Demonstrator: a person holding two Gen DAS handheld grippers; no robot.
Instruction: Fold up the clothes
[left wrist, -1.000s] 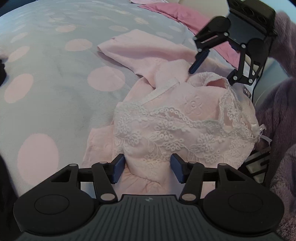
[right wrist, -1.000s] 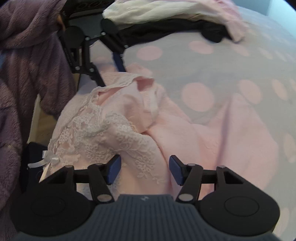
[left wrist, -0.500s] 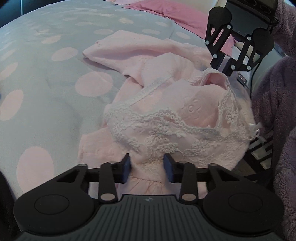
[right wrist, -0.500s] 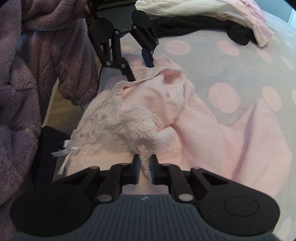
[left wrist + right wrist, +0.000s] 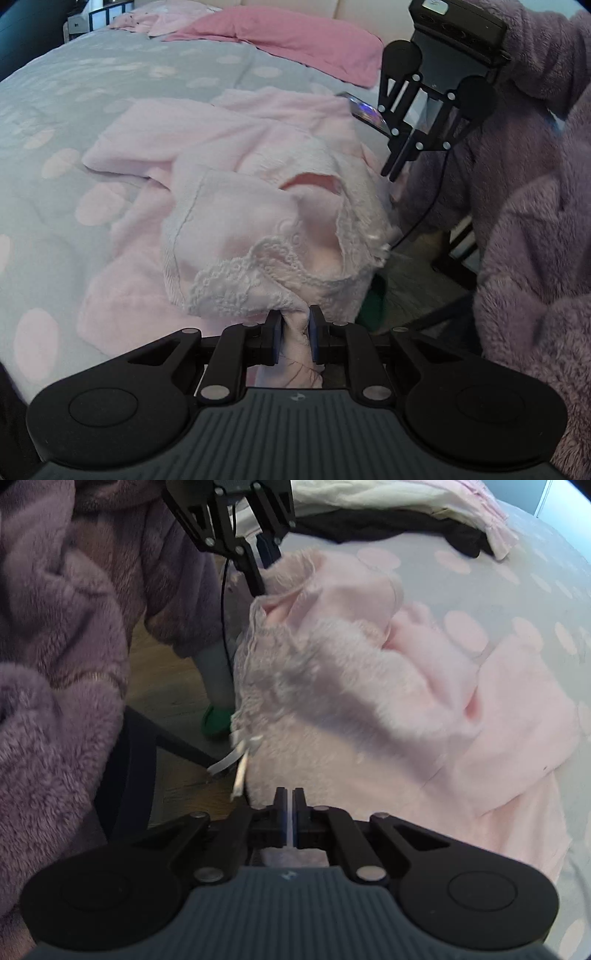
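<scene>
Left wrist view: the left tongs (image 5: 293,334), their jaws closing, pinch a bunched fold of the pale pink lace-trimmed cotton garment (image 5: 236,206), whose raised end hangs over the near edge of the bed while the rest lies on the grey bedspread with pink dots (image 5: 74,110); a rose-pink pillow (image 5: 295,40) lies at the far end, and a person's fluffy lilac sleeve (image 5: 535,240) fills the right. The right tongs (image 5: 393,168) appear here only from behind, at the garment's far edge. Right wrist view: the right tongs (image 5: 290,812) are clamped nearly flat on thin fabric, and a white ribbon bow (image 5: 240,753), wooden floor (image 5: 166,686) and a pile of white and black clothes (image 5: 388,513) show only here.
</scene>
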